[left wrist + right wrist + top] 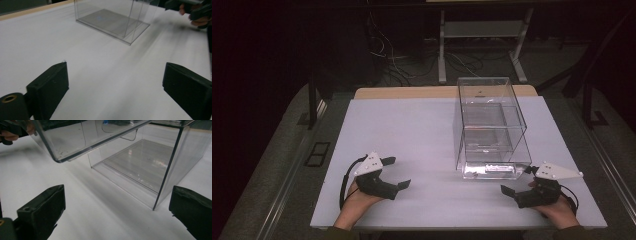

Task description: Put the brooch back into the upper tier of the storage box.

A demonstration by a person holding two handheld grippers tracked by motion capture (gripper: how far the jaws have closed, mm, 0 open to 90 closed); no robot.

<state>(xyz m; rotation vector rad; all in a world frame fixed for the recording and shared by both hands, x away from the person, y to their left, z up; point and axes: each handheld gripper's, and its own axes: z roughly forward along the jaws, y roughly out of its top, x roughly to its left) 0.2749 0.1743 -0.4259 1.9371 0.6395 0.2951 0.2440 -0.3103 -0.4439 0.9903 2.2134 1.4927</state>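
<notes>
A clear plastic box (490,125) stands on the white table (412,130), right of the middle, with its hinged front panel (75,137) swung up and out toward me. My left gripper (398,172) rests low near the front left, open, nothing between its jaws. My right gripper (517,180) sits at the front right, just before the box's front corner, open and empty too. In the left gripper view the gripper (115,85) faces bare table, with the box (112,22) farther off. In the right gripper view the gripper (117,207) looks into the box (140,160) from close by.
A wooden strip (412,92) edges the table's far side. Behind it stand a metal frame (477,30) and loose cables (397,55) on the floor. The right hand with its gripper (192,10) shows far off in the left gripper view.
</notes>
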